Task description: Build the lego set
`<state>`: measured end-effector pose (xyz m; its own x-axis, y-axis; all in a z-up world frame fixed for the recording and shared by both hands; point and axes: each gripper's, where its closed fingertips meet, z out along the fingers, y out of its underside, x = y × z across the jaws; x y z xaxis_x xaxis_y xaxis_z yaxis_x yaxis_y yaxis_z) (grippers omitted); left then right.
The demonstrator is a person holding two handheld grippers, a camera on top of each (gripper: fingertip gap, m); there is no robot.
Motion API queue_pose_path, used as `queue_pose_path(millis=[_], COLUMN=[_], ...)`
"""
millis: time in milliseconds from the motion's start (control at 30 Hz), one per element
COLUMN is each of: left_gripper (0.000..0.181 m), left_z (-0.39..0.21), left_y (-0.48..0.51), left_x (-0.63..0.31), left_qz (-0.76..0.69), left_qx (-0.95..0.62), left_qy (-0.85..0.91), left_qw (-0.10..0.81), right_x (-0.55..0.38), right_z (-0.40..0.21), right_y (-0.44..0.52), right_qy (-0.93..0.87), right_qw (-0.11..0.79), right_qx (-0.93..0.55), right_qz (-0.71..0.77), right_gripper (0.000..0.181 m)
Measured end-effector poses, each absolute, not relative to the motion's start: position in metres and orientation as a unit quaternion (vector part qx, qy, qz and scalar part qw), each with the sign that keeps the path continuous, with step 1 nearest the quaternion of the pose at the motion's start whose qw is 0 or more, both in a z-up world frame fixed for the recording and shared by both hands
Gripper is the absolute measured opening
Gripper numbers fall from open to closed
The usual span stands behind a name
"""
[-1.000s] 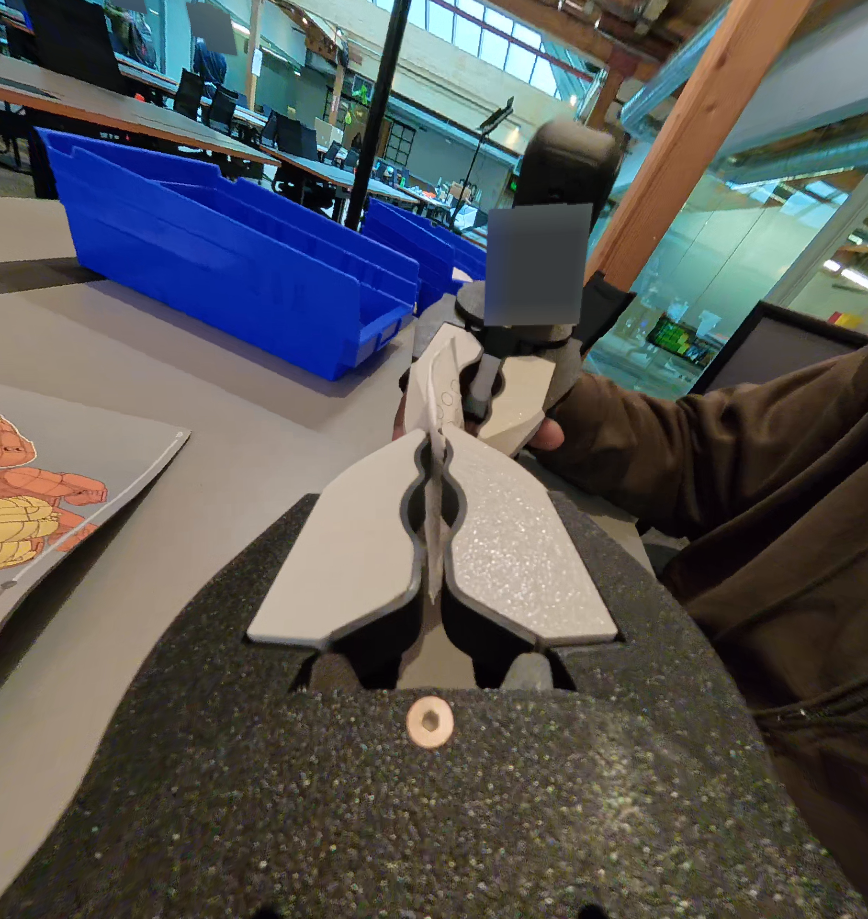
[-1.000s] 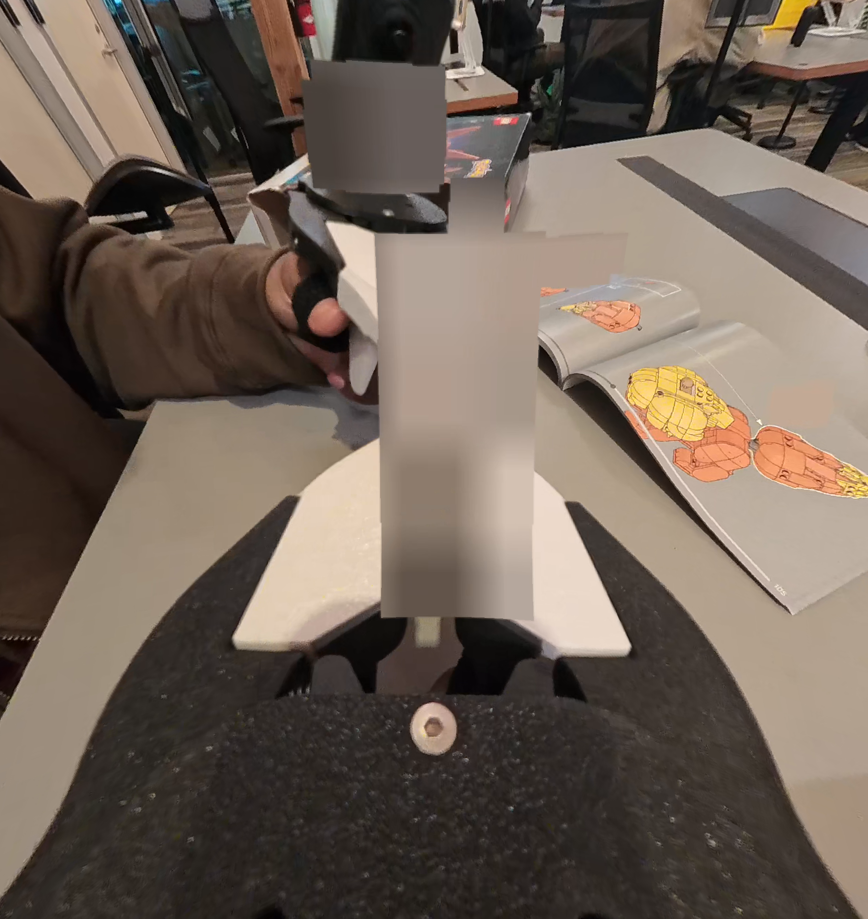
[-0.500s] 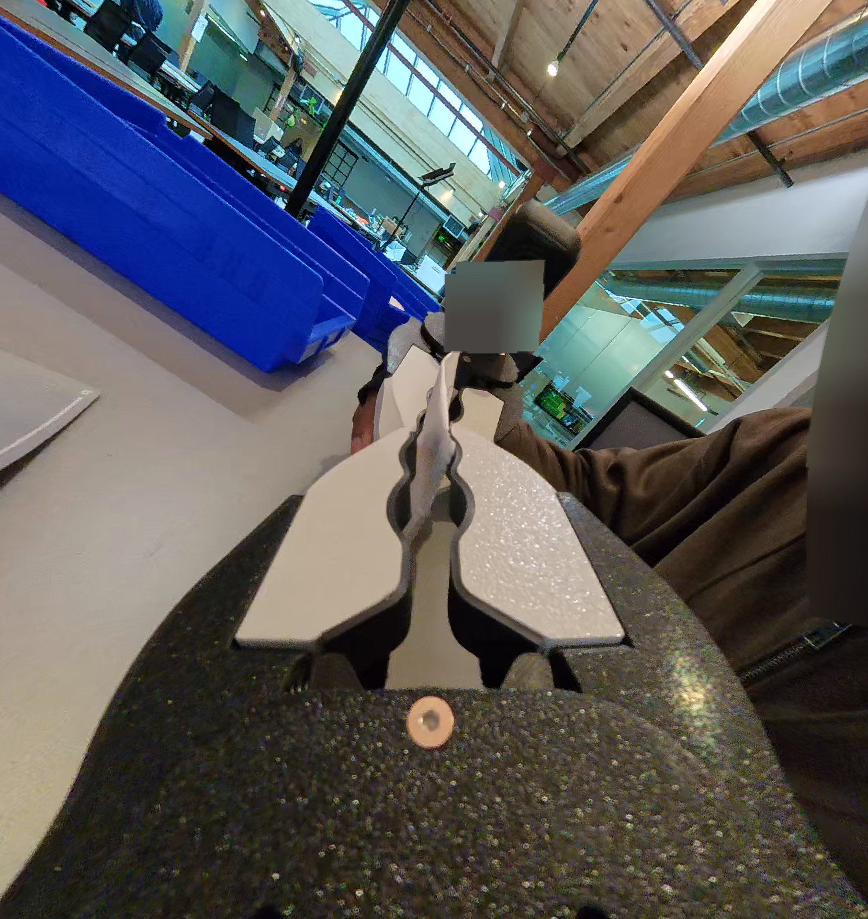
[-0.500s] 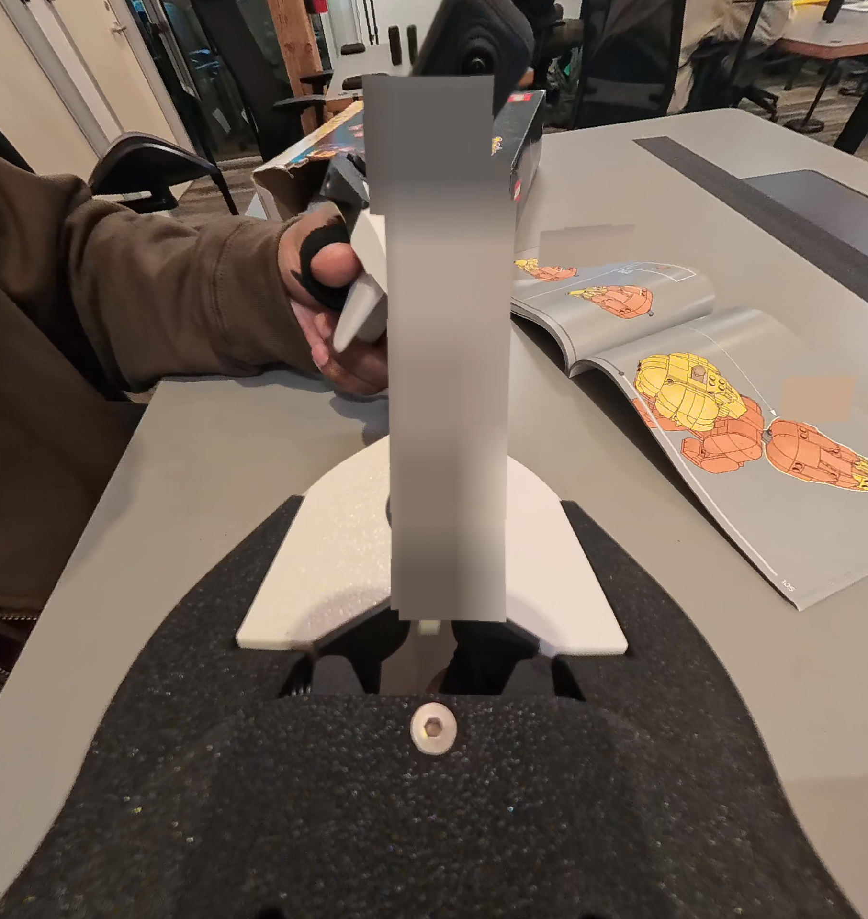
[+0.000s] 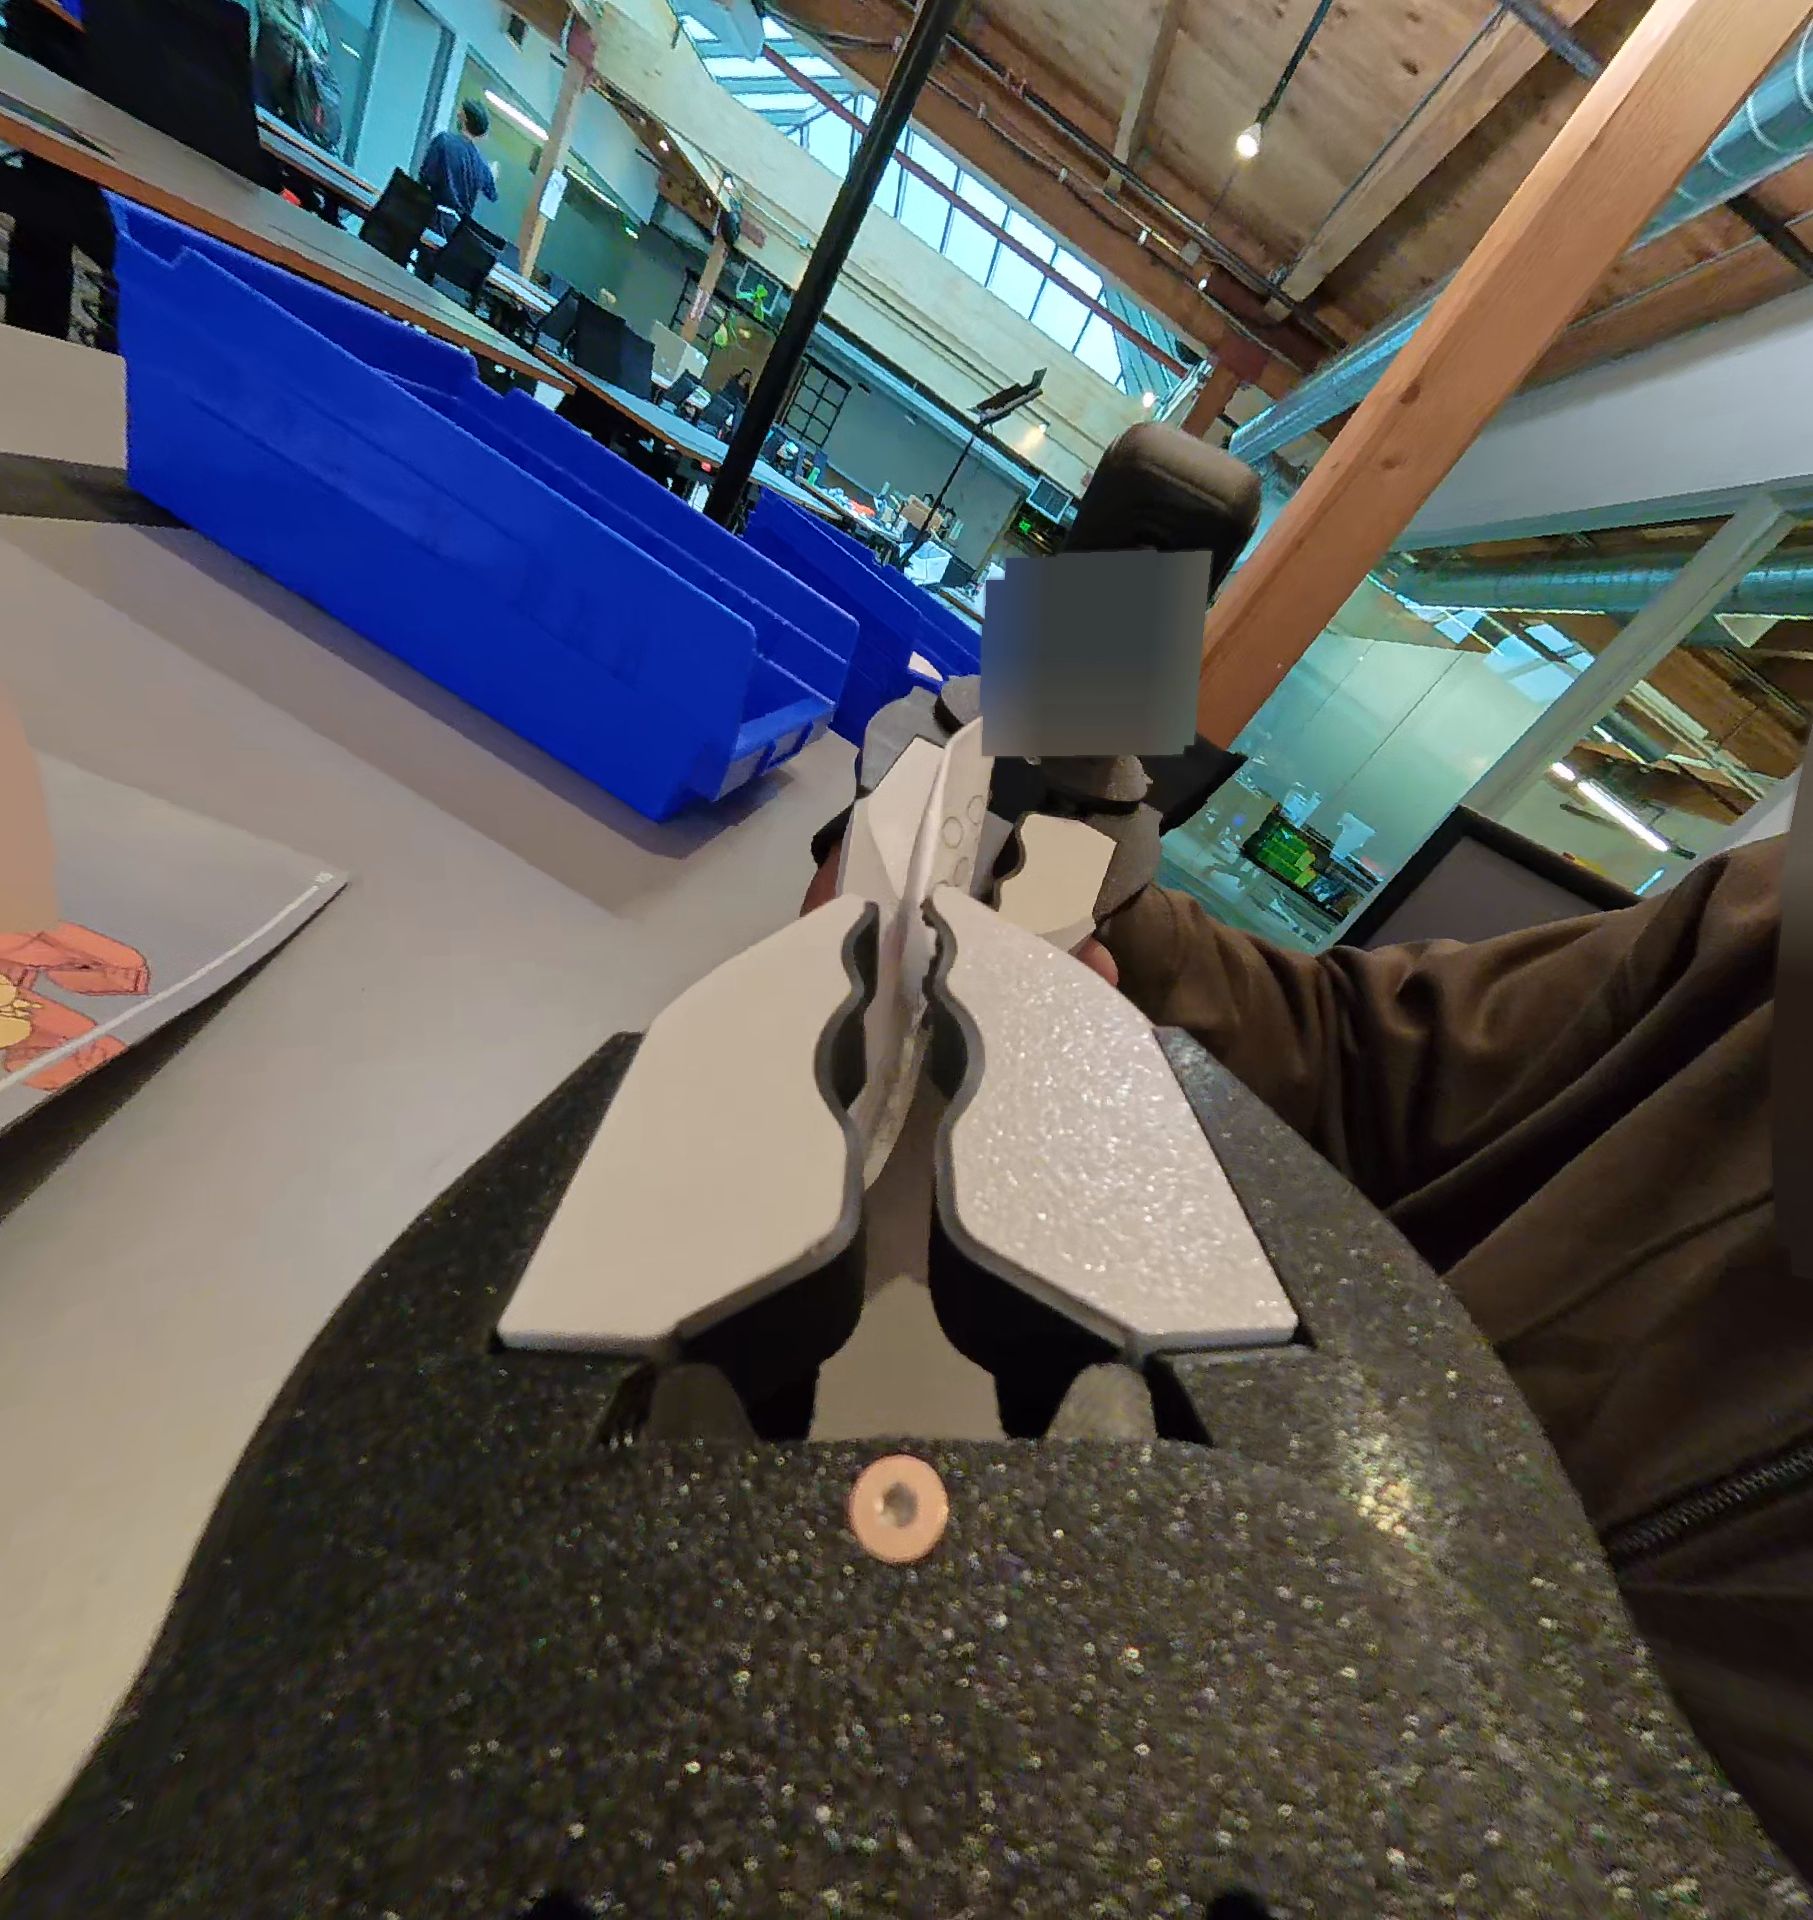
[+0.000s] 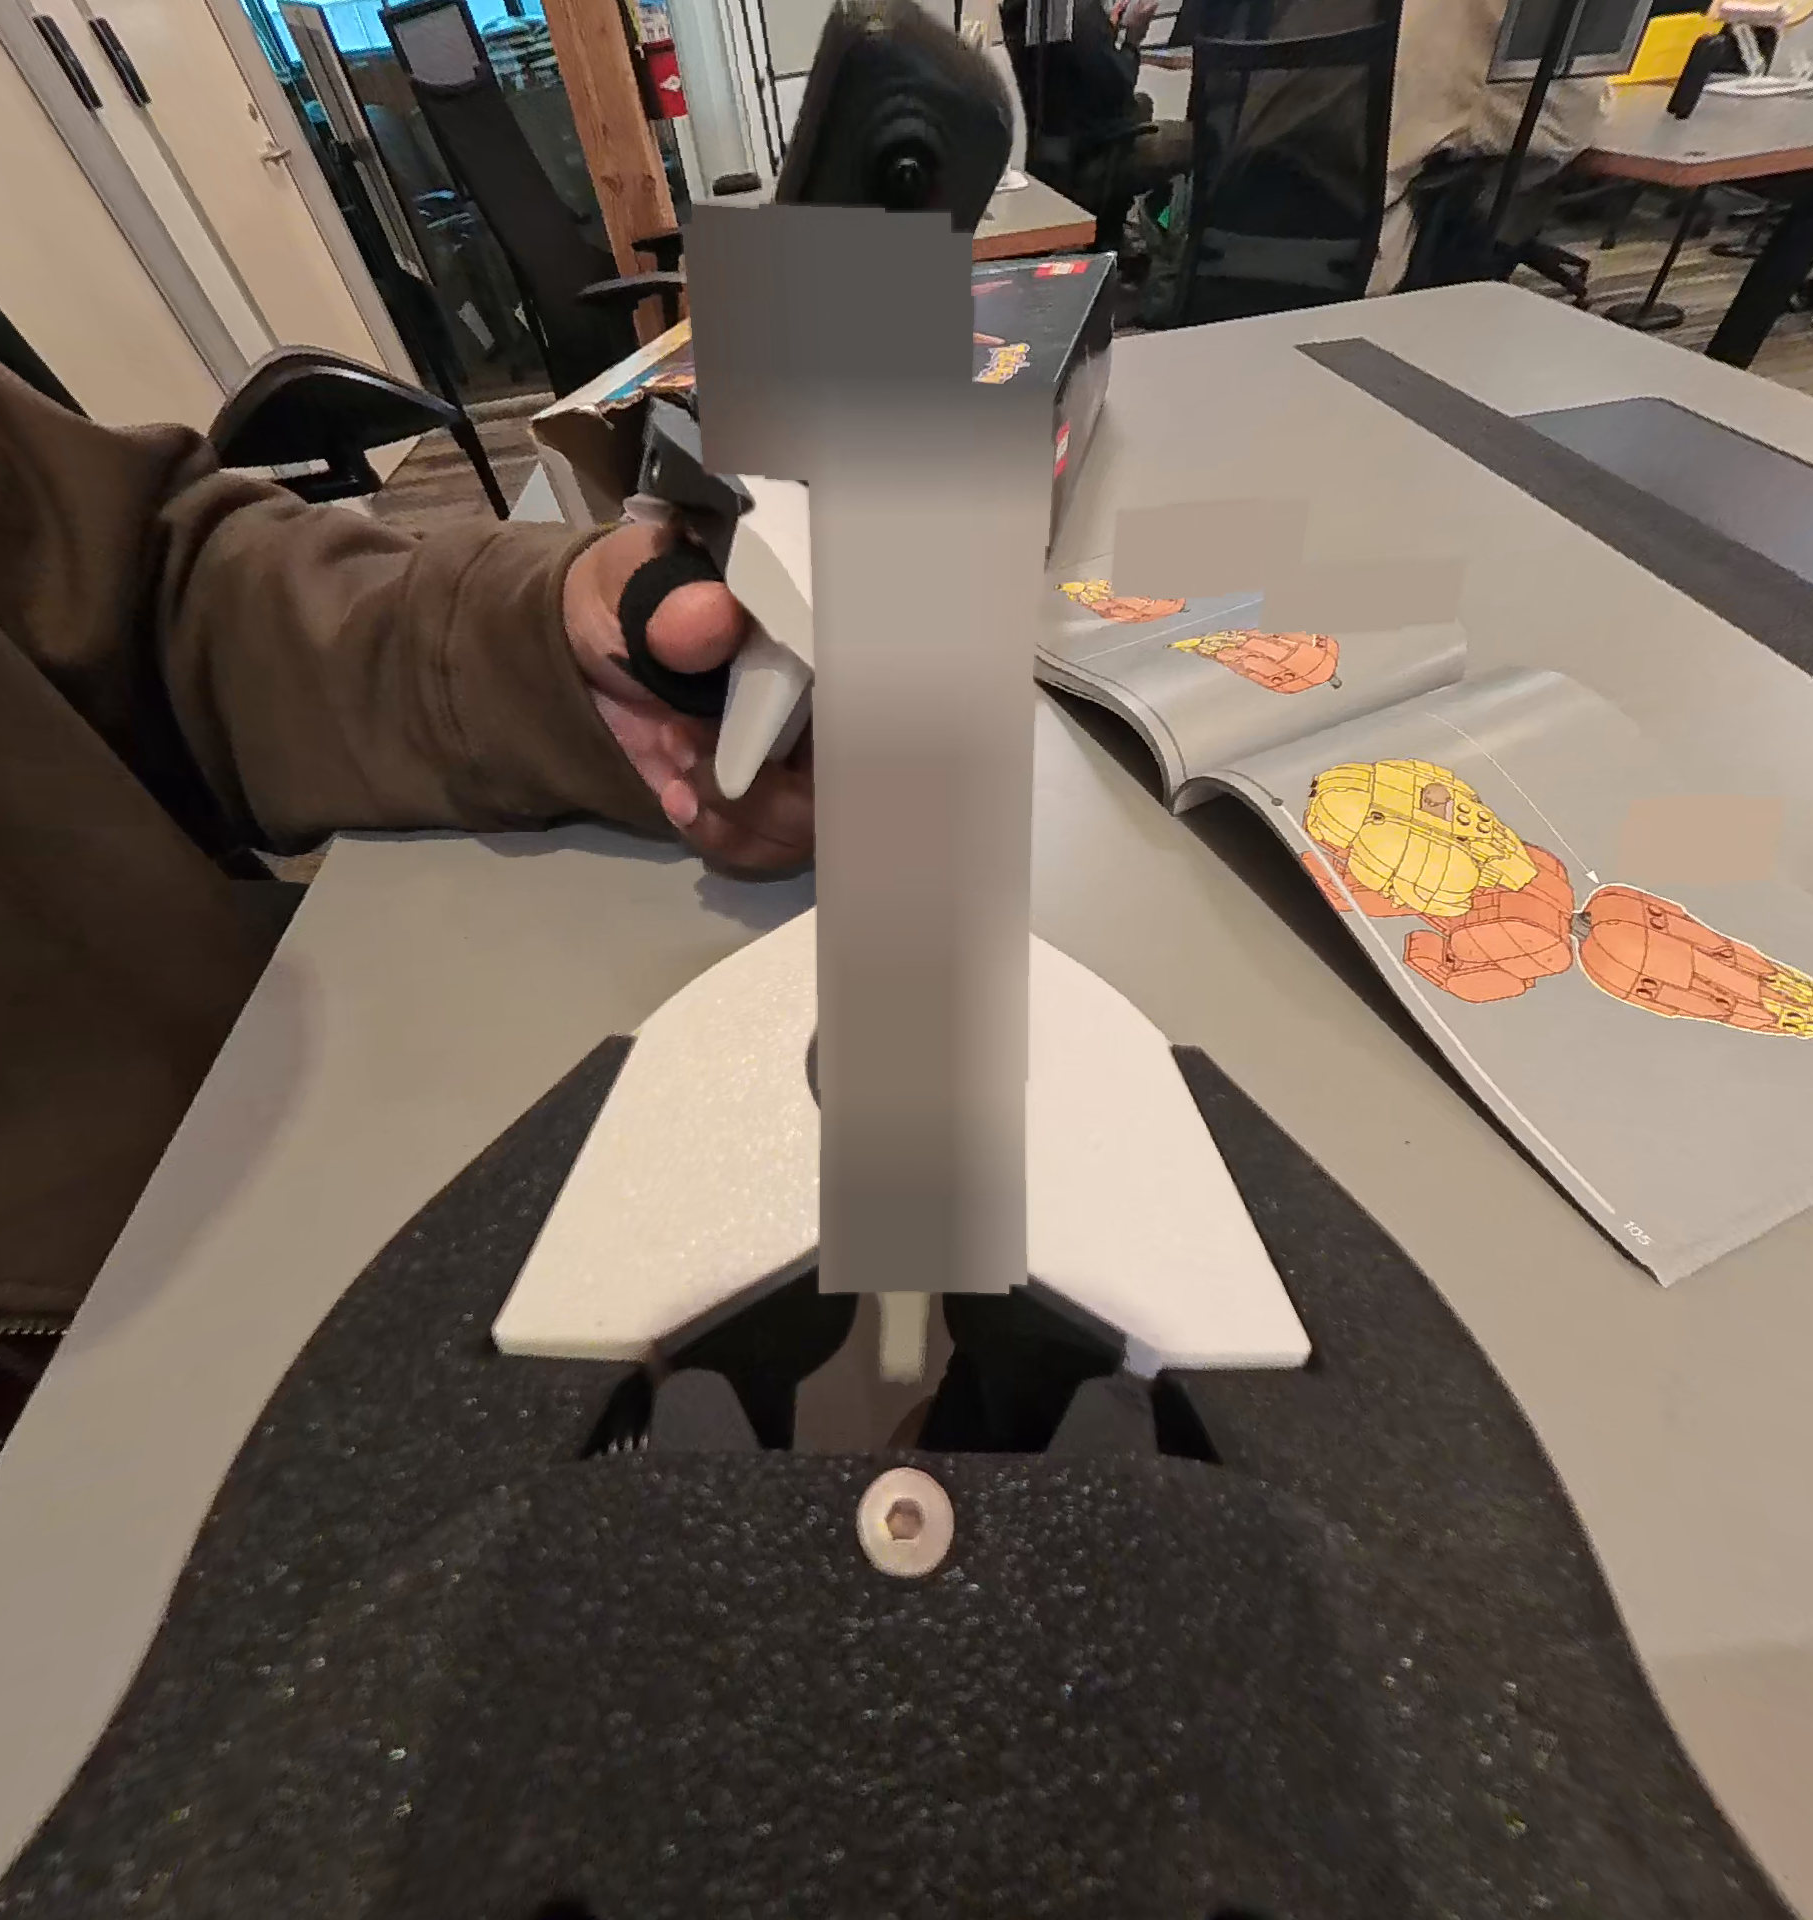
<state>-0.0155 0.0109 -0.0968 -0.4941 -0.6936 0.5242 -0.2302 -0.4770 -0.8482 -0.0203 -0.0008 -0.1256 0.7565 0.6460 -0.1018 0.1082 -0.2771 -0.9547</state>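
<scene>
We see a grey counter [image 6: 486, 997] carrying an open instruction booklet [image 6: 1567, 1049], blue bins [image 5: 445, 561] and a Lego box [image 6: 1058, 343].

Daylight is pouring in through the high clerestory windows [image 5: 985, 223] and a bare ceiling bulb [image 5: 1247, 142] is glowing, keeping both views bright and even. The speckled black foam gripper mount [image 5: 881, 1662] is glittering with small highlights. Soft shadows are lying under the long blue plastic bins [image 5: 445, 582] and the open grey instruction booklet [image 6: 1504, 935]. Straight beams are bowing toward the edges, and the near foreground is looking slightly soft.
</scene>
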Motion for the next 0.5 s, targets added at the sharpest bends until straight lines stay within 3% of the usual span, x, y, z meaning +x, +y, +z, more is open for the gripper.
queue_pose_path(millis=[400, 500], left_gripper=[0.001, 0.001], left_z=[-0.104, -0.106], left_y=[0.015, 0.014], left_x=[-0.016, -0.016], left_qz=[-0.690, -0.676], left_qx=[-0.486, -0.487], left_qy=[0.507, 0.523], left_qw=[0.176, 0.181], right_x=[-0.019, -0.018], right_z=[-0.128, -0.120], right_y=[0.001, 0.001], right_qy=[-0.236, -0.231], right_qw=[0.545, 0.559], right_qx=[-0.763, -0.753], right_qz=[0.257, 0.259], right_gripper=[0.013, 0.030])
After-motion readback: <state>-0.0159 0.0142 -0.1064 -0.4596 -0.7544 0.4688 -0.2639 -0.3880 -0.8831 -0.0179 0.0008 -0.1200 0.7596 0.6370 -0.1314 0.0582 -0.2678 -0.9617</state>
